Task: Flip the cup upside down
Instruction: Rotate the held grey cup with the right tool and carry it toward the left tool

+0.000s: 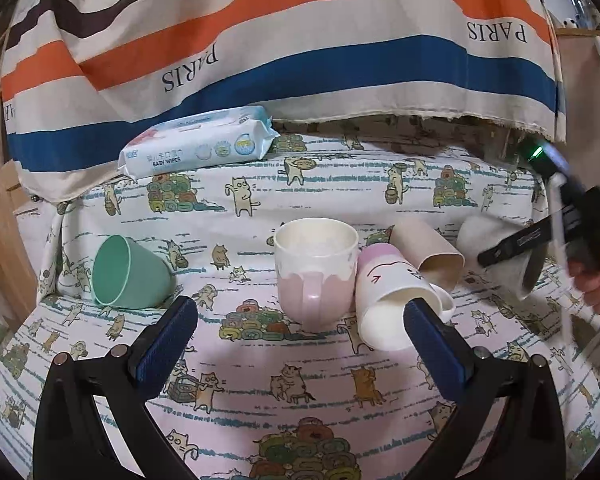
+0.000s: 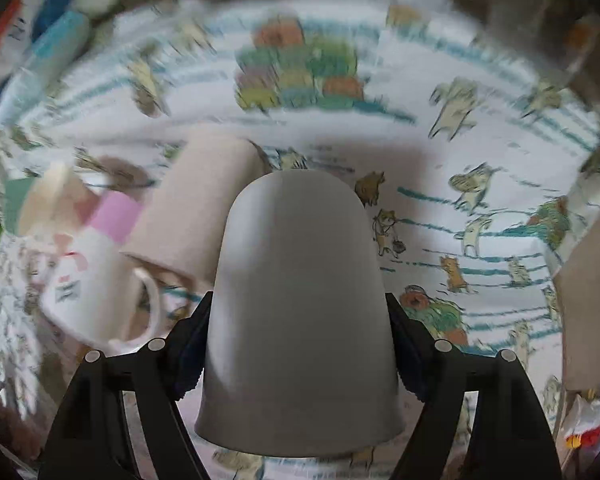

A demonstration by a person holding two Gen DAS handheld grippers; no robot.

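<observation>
My right gripper (image 2: 300, 344) is shut on a plain grey cup (image 2: 300, 304), held with its rounded base away from me and its rim toward the camera, above the cat-print cloth (image 2: 480, 160). In the left wrist view that cup (image 1: 476, 236) shows blurred at the right, with the right gripper (image 1: 516, 248) and a hand on it. My left gripper (image 1: 300, 320) is open and empty, low over the cloth, in front of an upright pink mug (image 1: 316, 272). A white-and-pink mug (image 1: 392, 300) lies on its side beside it.
A beige tumbler (image 1: 428, 252) lies on its side behind the white mug. A green cup (image 1: 128, 272) lies tilted at the left. A pack of baby wipes (image 1: 196, 140) lies at the back below a striped hanging cloth (image 1: 300, 40).
</observation>
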